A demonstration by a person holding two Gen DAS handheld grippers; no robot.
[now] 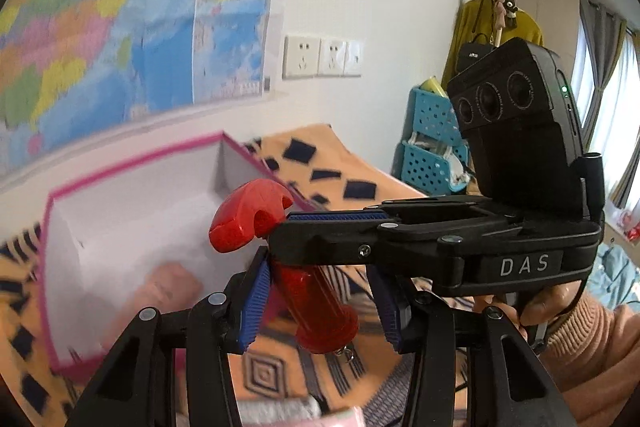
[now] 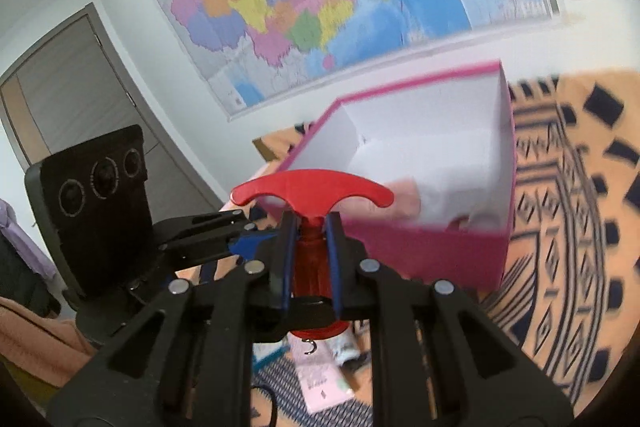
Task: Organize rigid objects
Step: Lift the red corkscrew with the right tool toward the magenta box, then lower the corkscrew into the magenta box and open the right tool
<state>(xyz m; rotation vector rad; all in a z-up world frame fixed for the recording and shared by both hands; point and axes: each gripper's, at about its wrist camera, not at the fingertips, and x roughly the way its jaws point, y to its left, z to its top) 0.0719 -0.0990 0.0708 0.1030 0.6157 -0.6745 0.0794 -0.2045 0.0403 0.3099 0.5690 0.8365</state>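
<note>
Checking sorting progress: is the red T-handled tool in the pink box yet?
Out. The red tool is clamped in the right gripper, in front of the pink box.

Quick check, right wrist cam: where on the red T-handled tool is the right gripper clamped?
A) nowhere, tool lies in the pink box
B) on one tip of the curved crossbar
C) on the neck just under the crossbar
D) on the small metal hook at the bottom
C: the right gripper has both blue pads pressed on the narrow neck of the red T-handled tool, with the crossbar free above them and the pink box behind.
</note>
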